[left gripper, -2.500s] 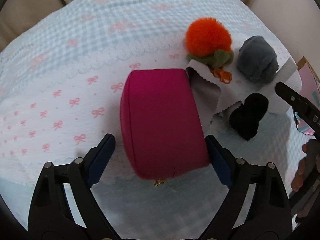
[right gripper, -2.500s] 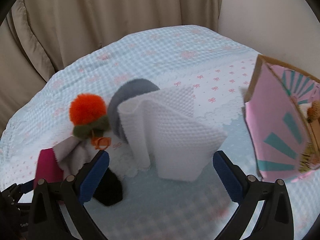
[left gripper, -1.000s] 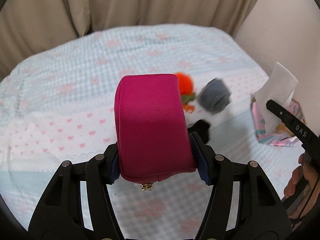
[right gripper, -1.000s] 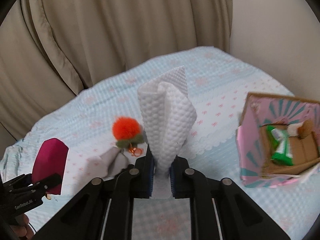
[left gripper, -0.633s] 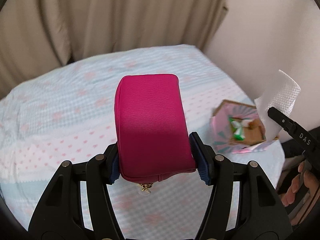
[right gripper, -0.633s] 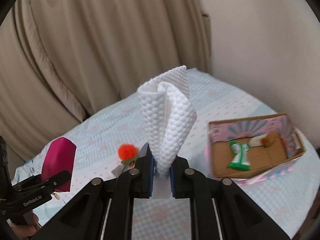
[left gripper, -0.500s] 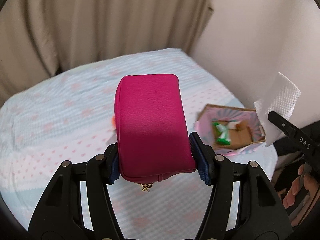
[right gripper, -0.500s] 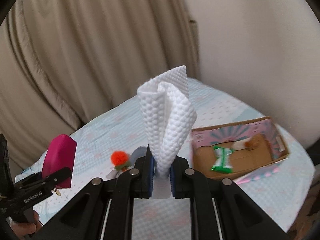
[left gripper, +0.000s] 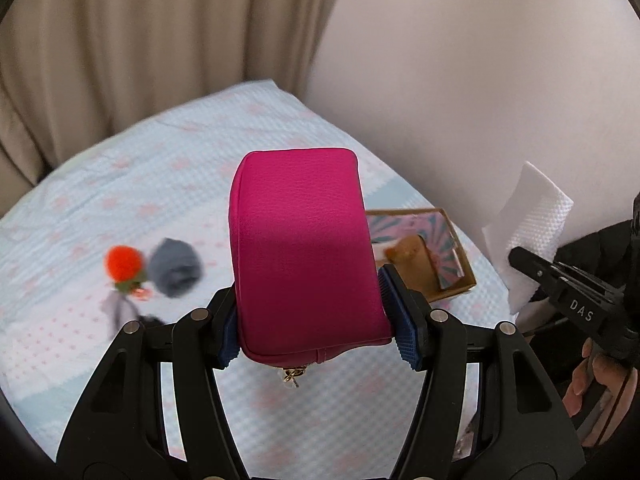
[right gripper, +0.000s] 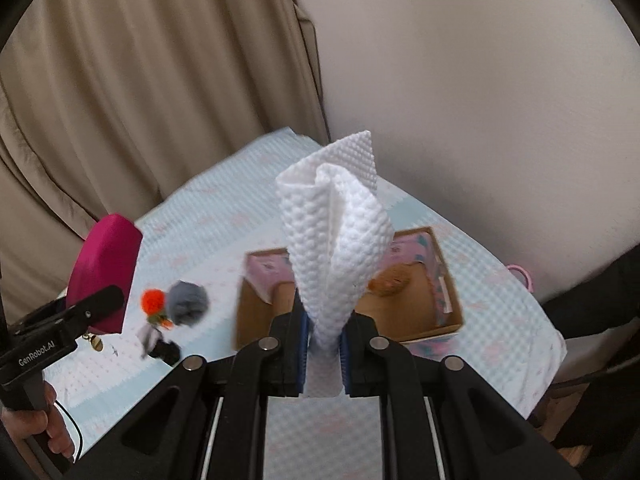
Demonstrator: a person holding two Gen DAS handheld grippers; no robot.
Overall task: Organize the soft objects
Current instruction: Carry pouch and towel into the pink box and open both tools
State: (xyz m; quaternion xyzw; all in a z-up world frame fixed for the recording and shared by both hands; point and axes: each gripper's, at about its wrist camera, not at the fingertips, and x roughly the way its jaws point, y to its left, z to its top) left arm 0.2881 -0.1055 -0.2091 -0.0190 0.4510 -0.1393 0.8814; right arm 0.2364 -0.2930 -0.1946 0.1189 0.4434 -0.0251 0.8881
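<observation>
1. Currently, the magenta rounded leather-look pouch is clamped between the blue-padded fingers of the left gripper, clear above the bed; a small gold zipper pull hangs from its near end.
2. From the right wrist view, the same pouch appears at the left, held by the left gripper, with a hand on the handle below.
3. The white dimpled folded cloth stands upright, pinched at its lower end between the nearly closed fingers of the right gripper.
4. In the left wrist view, the cloth and right gripper sit at the right edge, beside the person's hand.
5. Behind the cloth, an open cardboard box with pink and teal patterned walls rests on the bed; a brown fuzzy item lies inside it. Other contents are hidden by the cloth.
6. To the left of the box, well apart from it, lie an orange fluffy pompom with a green base, a grey rolled soft bundle just beside it, a light grey cloth piece and a black soft item.
7. All of these rest on a light blue checked bedspread with pink bows.
8. Beige curtains and a plain wall stand behind the bed.
</observation>
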